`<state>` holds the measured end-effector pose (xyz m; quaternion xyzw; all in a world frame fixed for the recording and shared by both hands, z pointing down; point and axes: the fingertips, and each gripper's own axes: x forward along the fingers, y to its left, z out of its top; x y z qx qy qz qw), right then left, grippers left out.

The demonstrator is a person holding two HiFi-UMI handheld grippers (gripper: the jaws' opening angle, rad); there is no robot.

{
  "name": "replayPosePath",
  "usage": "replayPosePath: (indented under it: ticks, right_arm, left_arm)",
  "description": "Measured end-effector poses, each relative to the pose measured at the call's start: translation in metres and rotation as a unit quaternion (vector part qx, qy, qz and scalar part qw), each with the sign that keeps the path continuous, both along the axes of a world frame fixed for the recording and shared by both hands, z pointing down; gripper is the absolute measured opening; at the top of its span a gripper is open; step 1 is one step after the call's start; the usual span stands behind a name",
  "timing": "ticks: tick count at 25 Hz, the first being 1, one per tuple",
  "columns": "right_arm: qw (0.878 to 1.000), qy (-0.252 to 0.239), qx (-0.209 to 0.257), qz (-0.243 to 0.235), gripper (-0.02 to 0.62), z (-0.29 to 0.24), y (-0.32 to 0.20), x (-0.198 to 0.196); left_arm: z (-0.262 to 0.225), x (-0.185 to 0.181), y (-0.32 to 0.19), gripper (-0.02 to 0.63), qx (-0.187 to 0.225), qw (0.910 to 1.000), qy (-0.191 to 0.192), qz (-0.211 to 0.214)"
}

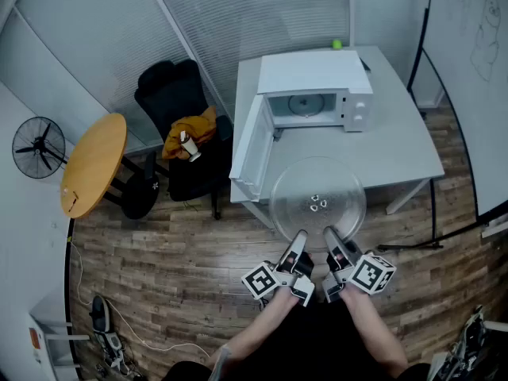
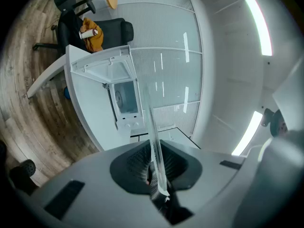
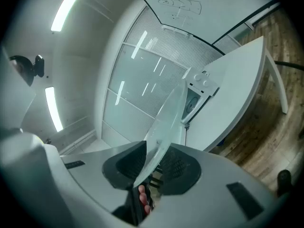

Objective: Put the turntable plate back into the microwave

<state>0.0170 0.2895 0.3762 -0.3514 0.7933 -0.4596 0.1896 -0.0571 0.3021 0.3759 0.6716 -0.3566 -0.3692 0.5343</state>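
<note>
Turntable plate: the glass turntable plate (image 1: 317, 199) hangs in the air, roughly level. It is over the near edge of the white surface (image 1: 401, 153) and well short of the microwave (image 1: 317, 92).
Left hand-held gripper (image 1: 299, 240): clenched on the plate's near rim. Its own view shows the glass edge-on between the pads.
Right hand-held gripper (image 1: 330, 239): also grasping the near rim, just beside the left one, with the glass slanting up from between its jaws.
Microwave: it stands on the surface with its door (image 1: 250, 145) swung out to the left, the cavity facing the person. Something round lies on the cavity floor, too small to make out.
Step in hand: carrying the plate towards the open cavity, as I judge it.
Balance: both grips sit close together on one side, so the far edge has no support and will likely want to dip. Keep the two wrists matched and the plate flat.
Entry: go in square to the opening, clear of the door and the frame.
Seating: lower the middle of the plate onto the cavity's centre, and let go only once it lies flat.
Risk: smooth glass held by a thin rim could slip or knock the frame, so slow and even is safest.
</note>
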Motion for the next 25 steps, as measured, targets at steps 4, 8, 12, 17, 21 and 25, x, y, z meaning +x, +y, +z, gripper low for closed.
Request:
replayPosePath:
  ticks: [4,8,12,17,21,25]
  right_arm:
    - [1.0,0.005,0.003,0.004,0.091,-0.004,0.01,0.003]
    - [1.0,-0.001,0.003,0.012,0.092,-0.001,0.016,0.006]
    - [1.0,-0.005,-0.001,0.018,0.087,-0.003,0.018,0.006]
    - [1.0,-0.017,-0.003,0.02,0.086,0.0,0.023,0.007]
    - [1.0,-0.015,-0.012,0.012,0.086,0.005,0.015,0.008]
    - [1.0,-0.021,-0.021,0.008,0.08,0.008,-0.007,0.016]
  left_arm:
    - [-0.002,0.003,0.009,0.035,0.003,1.0,-0.005,0.007]
    - [-0.001,0.006,0.014,0.037,0.002,0.9999,-0.006,0.015]
    - [0.0,0.005,0.016,0.037,0.004,0.9998,-0.01,0.019]
    - [0.008,0.005,0.022,0.037,0.001,0.9991,-0.035,0.023]
    - [0.013,0.005,0.015,0.041,-0.007,0.9991,-0.038,0.019]
    - [0.016,0.011,-0.005,0.041,-0.006,0.9987,-0.049,0.012]
